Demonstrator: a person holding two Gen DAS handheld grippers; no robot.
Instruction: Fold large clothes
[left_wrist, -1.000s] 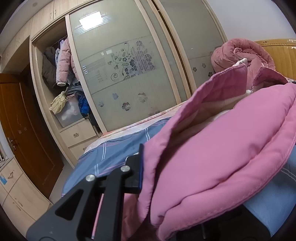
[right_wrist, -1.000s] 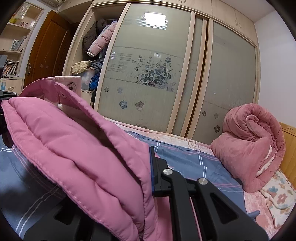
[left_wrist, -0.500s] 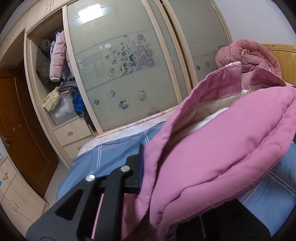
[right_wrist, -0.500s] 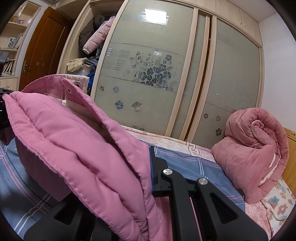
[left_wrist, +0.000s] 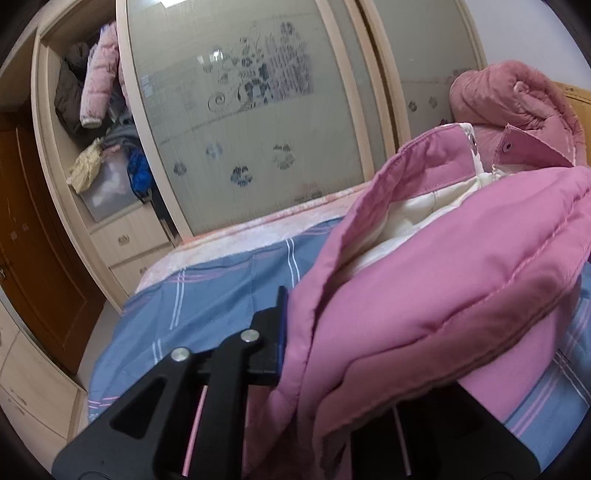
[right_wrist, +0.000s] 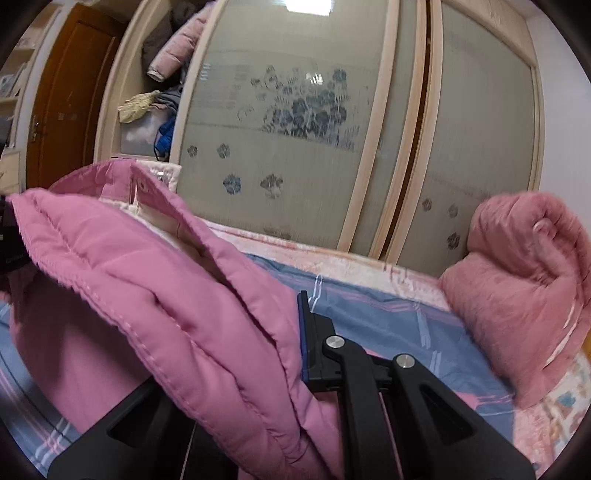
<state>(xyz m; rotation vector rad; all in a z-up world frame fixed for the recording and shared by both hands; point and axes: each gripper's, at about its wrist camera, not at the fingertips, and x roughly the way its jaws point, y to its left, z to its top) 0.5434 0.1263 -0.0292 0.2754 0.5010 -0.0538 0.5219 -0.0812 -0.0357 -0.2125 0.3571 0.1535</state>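
In the left wrist view, the left gripper (left_wrist: 295, 343) is pinching the puffy pink jacket (left_wrist: 424, 295), its fingers squeezing tight on the folded cloth. The jacket is hanging just over the blue striped bed sheet (left_wrist: 207, 302), and its white lining (left_wrist: 413, 218) is peeking out on top. The open wardrobe (left_wrist: 88, 122) is holding a hanging pink coat (left_wrist: 98, 81), dark clothes and a clear box (left_wrist: 107, 188) stuffed with things. In the right wrist view, the right gripper (right_wrist: 291, 332) is also squeezing tight on the jacket's edge. A rolled pink blanket (right_wrist: 524, 280) is sitting on the bed, well apart from the jacket.
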